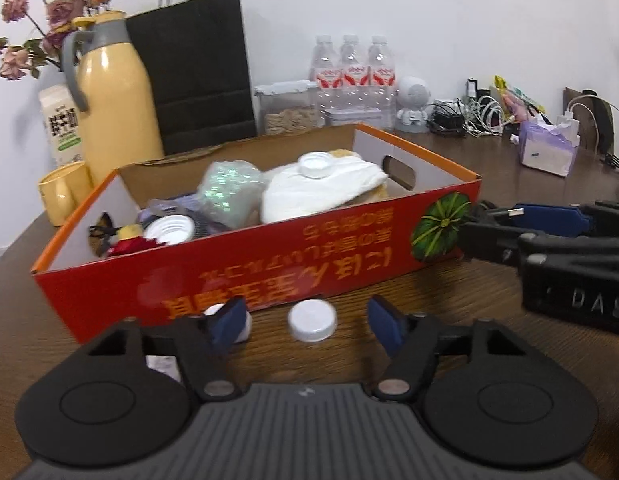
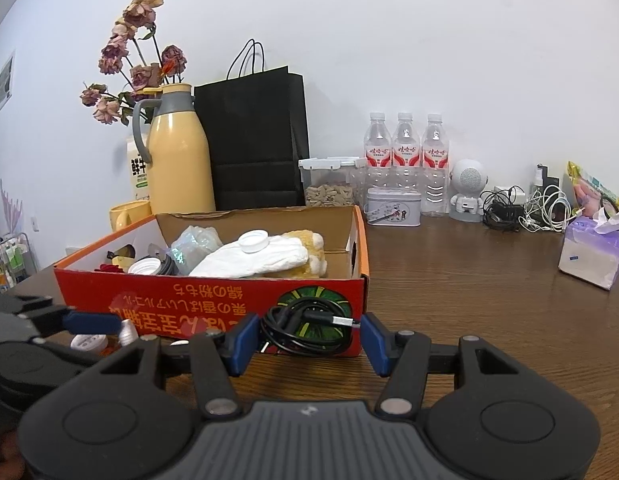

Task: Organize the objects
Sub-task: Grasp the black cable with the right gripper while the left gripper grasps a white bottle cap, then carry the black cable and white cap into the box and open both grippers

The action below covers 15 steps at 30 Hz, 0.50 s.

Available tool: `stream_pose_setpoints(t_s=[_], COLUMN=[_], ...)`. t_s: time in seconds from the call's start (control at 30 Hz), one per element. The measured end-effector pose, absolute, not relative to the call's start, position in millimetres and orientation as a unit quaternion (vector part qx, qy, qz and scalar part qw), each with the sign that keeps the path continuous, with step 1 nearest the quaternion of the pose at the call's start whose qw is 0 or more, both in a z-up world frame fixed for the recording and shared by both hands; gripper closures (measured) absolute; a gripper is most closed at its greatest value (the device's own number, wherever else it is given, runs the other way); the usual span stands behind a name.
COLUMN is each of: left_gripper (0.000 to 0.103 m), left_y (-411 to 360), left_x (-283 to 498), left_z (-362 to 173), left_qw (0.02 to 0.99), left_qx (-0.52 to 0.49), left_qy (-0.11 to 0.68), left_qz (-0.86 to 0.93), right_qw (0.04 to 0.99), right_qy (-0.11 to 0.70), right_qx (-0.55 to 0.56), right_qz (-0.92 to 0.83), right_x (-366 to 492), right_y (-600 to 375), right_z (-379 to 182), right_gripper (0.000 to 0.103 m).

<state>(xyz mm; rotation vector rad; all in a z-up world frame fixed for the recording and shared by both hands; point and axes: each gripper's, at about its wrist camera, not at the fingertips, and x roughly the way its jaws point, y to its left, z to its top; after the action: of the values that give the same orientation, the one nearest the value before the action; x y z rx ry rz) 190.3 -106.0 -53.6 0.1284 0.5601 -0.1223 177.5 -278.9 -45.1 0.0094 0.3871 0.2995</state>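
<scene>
Plain white wall (image 2: 389,40) behind, evenly lit, no shadows of note. Dark brown wooden table (image 2: 469,300) with visible grain, running up to the wall. At far left in the right wrist view, a small vent-like panel (image 2: 5,80) high on the wall, a faint purple decoration (image 2: 11,208) lower down, and a wire rack (image 2: 9,256) of small bottles beside the table edge.
</scene>
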Motion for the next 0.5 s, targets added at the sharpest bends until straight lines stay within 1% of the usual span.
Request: stream_pose_setpoints(t_s=[0.17, 0.2, 0.27, 0.3, 0.33, 0.5], left_gripper=[0.044, 0.048, 0.056, 0.066, 0.074, 0.074], left_y=[-113, -113, -112, -112, -112, -109], left_x=[197, 198, 202, 205, 206, 204], left_z=[-59, -59, -61, -62, -63, -63], left_qw=[0.953, 0.952, 0.950, 0.948, 0.947, 0.949], left_qx=[0.070, 0.069, 0.065, 0.062, 0.059, 0.045], left_qy=[0.289, 0.292, 0.301, 0.308, 0.311, 0.306], left_qz=[-0.055, -0.052, -0.049, -0.049, -0.050, -0.063], right_qw=[0.969, 0.969, 0.969, 0.969, 0.969, 0.968], right_qy=[0.189, 0.188, 0.186, 0.186, 0.185, 0.188], right_qx=[0.000, -0.001, -0.004, -0.005, -0.005, -0.005], right_qz=[0.157, 0.159, 0.162, 0.163, 0.164, 0.164], right_x=[175, 174, 174, 173, 173, 174], right_y=[-276, -276, -274, -274, -274, -274], right_z=[-45, -45, -45, -45, -45, -45], right_gripper=[0.049, 0.049, 0.049, 0.049, 0.049, 0.049])
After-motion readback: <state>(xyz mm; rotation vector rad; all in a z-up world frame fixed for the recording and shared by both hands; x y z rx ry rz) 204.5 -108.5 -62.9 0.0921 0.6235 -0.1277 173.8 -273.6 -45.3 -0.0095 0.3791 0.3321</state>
